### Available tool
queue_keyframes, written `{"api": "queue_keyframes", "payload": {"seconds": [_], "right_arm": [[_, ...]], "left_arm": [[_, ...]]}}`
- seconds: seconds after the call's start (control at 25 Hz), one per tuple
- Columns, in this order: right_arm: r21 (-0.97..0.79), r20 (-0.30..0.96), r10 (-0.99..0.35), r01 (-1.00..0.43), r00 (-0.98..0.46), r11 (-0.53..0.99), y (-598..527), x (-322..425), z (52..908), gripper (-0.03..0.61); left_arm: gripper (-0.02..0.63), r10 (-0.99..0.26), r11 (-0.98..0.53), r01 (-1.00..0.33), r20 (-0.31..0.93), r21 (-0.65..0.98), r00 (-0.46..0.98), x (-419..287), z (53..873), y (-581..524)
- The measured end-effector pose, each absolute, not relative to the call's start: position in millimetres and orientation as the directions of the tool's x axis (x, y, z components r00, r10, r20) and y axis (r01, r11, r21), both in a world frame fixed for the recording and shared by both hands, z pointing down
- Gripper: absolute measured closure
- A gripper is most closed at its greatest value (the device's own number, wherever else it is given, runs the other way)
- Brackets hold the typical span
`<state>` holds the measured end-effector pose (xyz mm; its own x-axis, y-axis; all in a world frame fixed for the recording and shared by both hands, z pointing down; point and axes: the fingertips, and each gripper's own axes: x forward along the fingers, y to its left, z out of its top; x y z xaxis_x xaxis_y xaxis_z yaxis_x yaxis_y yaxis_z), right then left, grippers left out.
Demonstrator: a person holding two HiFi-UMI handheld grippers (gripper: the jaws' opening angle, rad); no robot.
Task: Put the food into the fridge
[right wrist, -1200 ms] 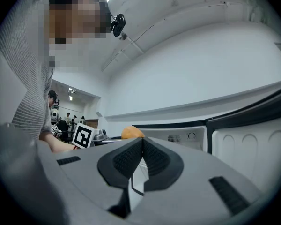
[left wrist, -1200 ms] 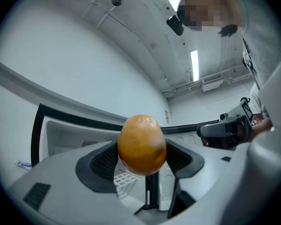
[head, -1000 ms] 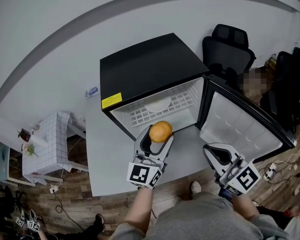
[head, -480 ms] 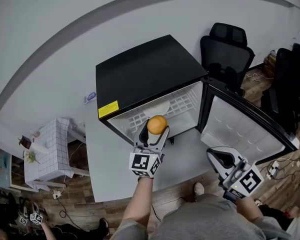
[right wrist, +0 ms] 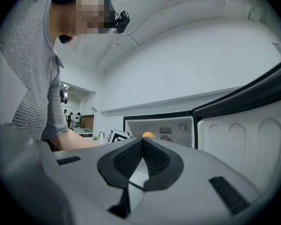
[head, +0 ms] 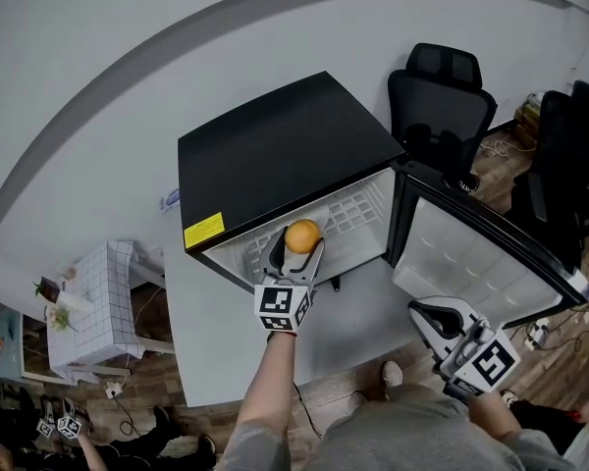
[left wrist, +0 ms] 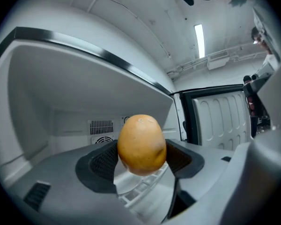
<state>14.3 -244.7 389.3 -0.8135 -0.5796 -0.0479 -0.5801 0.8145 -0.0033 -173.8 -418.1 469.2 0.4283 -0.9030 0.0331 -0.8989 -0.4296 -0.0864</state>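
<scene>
Pale grey wall and wood-plank floor surround a low grey table (head: pixel 206 332), where a black mini fridge (head: pixel 275 145) stands with its door (head: pixel 471 253) swung open to the right.

An orange fruit (left wrist: pixel 141 144) sits at the mouth of the cabinet, clamped between the jaws of the left gripper (head: pixel 293 258). It hangs over the front of the white wire shelf (head: pixel 358 209) and does not rest on it. The fruit is round to slightly egg-shaped, with smooth, faintly mottled skin. It is probably light and firm, giving only a little under pressure. Its curve makes it liable to slip out of a shallow pinch and to roll once set on the wires. The safest hold is across its widest middle, which is where the black, mesh-textured pads press now, one on each side.

Behind it the fridge's white plastic liner shows a slotted vent in the back wall, and the door's inner face is moulded with rounded recesses.

The right gripper (right wrist: pixel 141 161), grey plastic like the left, has its jaws closed together on nothing. It hangs low beside the open door, well apart from the fruit.
</scene>
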Motion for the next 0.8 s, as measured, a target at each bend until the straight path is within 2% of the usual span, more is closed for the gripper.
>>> {"api": "queue_keyframes", "payload": {"seconds": [0.4, 0.64, 0.8], "right_arm": [[-0.009, -0.028, -0.592, -0.593, -0.805, 0.806, -253.5, 18.9, 397.1, 0.566], [-0.017, -0.021, -0.59, -0.59, -0.807, 0.807, -257.8, 17.7, 402.2, 0.566], [-0.021, -0.018, -0.592, -0.591, -0.806, 0.806, -259.7, 17.7, 404.3, 0.566]], "left_arm": [[0.29, -0.922, -0.385, -0.903, 0.122, -0.192, 0.367, -194.0, 487.3, -463.1], [0.29, -0.928, -0.37, -0.841, 0.204, -0.394, 0.312, -196.1, 497.0, -482.1], [0.29, -0.931, -0.361, -0.808, 0.227, -0.465, 0.285, -199.4, 496.6, -493.2]]}}
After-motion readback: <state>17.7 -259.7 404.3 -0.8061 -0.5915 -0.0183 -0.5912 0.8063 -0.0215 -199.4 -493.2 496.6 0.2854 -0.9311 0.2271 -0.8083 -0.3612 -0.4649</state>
